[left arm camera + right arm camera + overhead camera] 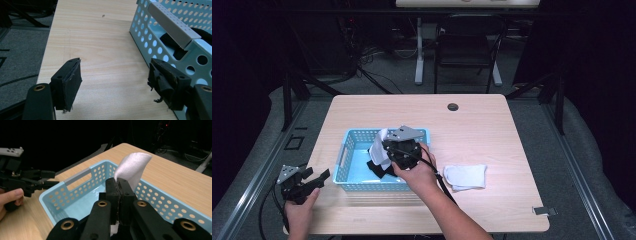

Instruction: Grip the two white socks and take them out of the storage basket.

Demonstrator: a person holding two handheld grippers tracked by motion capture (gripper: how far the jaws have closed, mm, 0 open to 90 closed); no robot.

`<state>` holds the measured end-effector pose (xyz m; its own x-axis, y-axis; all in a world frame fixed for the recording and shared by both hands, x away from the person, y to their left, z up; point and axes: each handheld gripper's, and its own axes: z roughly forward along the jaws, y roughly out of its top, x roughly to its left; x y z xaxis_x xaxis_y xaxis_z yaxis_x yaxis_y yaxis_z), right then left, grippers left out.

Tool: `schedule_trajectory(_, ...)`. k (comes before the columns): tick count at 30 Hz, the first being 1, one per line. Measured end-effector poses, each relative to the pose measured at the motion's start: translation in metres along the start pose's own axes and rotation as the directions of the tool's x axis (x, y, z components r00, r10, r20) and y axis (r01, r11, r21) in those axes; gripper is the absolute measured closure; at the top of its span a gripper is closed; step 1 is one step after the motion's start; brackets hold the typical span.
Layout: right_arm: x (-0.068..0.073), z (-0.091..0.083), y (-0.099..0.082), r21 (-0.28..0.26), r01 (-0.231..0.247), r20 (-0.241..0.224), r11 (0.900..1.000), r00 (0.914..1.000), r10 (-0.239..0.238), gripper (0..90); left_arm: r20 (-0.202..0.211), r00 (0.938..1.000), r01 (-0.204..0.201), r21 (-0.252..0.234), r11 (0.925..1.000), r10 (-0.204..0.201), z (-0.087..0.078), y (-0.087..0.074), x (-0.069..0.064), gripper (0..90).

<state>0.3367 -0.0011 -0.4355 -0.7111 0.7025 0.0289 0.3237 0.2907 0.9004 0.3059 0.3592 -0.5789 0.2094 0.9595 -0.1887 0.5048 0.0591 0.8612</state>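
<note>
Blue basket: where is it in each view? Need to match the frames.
High view: blue basket sits left of centre on the table, under the right gripper.
Left gripper view: its perforated wall and grey handle fill the upper right.
Right gripper view: it lies centre, behind the jaws.
Shared landmark: the basket's grey handle.

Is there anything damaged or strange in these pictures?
Yes. On the open left gripper, the black padding of the fingertips is torn and frayed, with loose shreds hanging from the pad next to the blue basket. Nothing is spilled.
</note>
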Motion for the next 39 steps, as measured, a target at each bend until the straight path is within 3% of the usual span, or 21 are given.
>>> schedule_trajectory(9,-0.007,-0.021,0.002,-0.053,-0.008,0.015,0.9986,0.9999,0.009,88.7,0.0,1.0,-0.001,0.002,1.0,0.001,0.0,0.0,0.0,26.6)
schedule_trajectory(22,-0.018,-0.065,0.0,-0.107,-0.008,0.048,0.9942,0.9987,0.013,88.7,-0.001,1.0,-0.001,0.003,1.0,0.001,0.0,0.0,0.0,26.6)
schedule_trajectory(29,-0.028,-0.093,-0.003,-0.137,-0.017,0.072,0.9904,0.997,0.027,88.7,-0.004,1.0,-0.004,0.003,1.0,0.004,0.0,0.0,-0.001,26.6)
schedule_trajectory(39,-0.053,-0.13,-0.02,-0.133,-0.041,0.133,0.9902,0.9894,0.059,88.8,-0.004,1.0,-0.006,-0.001,1.0,0.006,0.001,-0.001,-0.001,26.5)
